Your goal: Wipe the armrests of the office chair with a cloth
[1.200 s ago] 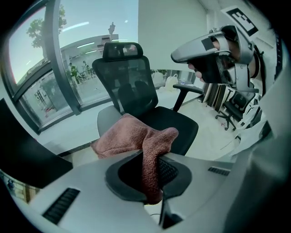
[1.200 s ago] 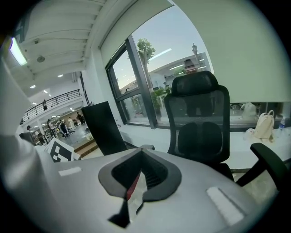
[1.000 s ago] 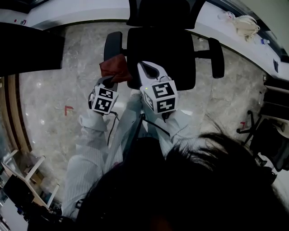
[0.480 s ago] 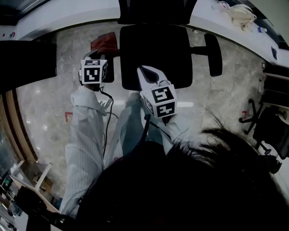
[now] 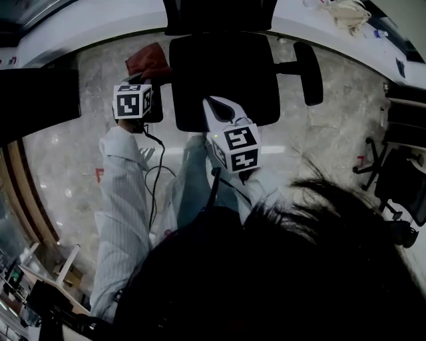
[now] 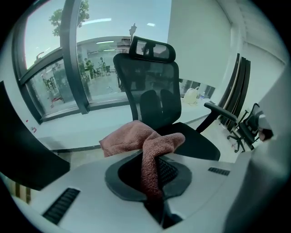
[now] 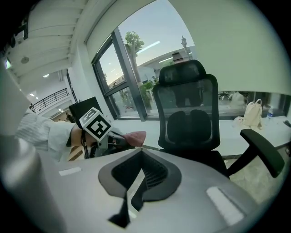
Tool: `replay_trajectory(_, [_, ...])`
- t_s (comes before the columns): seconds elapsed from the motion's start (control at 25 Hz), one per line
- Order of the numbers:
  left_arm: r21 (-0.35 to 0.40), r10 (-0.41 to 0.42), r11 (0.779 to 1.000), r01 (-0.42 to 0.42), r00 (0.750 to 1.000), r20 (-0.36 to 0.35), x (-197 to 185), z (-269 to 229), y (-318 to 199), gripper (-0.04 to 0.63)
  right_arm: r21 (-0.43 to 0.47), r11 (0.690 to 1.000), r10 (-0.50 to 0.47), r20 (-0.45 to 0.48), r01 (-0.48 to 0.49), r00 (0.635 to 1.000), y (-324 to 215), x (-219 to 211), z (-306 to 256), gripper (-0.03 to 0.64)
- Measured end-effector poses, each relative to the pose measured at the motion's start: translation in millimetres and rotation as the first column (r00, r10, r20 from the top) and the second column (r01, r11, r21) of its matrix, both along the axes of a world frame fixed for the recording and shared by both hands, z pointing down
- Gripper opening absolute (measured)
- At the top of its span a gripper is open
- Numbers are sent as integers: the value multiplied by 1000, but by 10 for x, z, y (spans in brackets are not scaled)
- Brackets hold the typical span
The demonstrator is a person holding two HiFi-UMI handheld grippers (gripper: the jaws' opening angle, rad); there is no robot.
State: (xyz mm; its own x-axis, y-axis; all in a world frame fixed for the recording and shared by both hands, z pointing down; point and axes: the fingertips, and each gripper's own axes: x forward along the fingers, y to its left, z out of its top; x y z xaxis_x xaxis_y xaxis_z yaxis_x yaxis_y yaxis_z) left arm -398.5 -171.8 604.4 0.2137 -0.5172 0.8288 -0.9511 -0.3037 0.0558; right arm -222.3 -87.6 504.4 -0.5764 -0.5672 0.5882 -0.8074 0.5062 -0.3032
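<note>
Status: cloth (image 6: 136, 140) in left gripper (image 6: 153, 191) at armrest (image 5: 158, 110).
Jaws of the left gripper are clamped on the reddish cloth, at the armrest's far end on the office chair (image 5: 225, 80); right gripper (image 7: 135, 183) jaws are closed together, empty, over the seat front.

- Grey marbled floor (image 5: 66, 153), glossy, with a small red corner mark (image 5: 99, 174) on it.
- Long white worktop (image 5: 100, 26) curving along the far side.
- Beige bag (image 5: 343, 10) lying on that worktop, toward the right.
- Black flat panel (image 5: 36, 93) at the left edge.
- Spare wheeled chair (image 5: 399, 186) at the far right.
- Large windows (image 6: 97, 68) with a dark frame post (image 6: 72, 59); a tree (image 7: 132, 40) shows outside.
</note>
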Motion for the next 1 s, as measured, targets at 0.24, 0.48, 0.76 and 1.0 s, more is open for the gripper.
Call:
replay_trajectory(0.24, [-8, 2, 1000, -2, 1000, -11, 75, -58, 523, 29, 25, 999, -26, 9, 26, 1000, 83, -56, -118, 2])
replay_trajectory(0.48, [-27, 26, 999, -25, 999, 34, 79, -151, 1281, 29, 72, 996, -50, 20, 48, 999, 201, -149, -360, 2])
replay_trajectory(0.76, [-92, -59, 994, 53, 997, -57, 119, -109, 1907, 29, 124, 989, -80, 38, 75, 996, 280, -305, -643, 2])
replay_trajectory(1.0, [11, -123, 992, 126, 982, -144, 57, -422, 1749, 29, 134, 987, -94, 20, 91, 995, 372, -371, -707, 2])
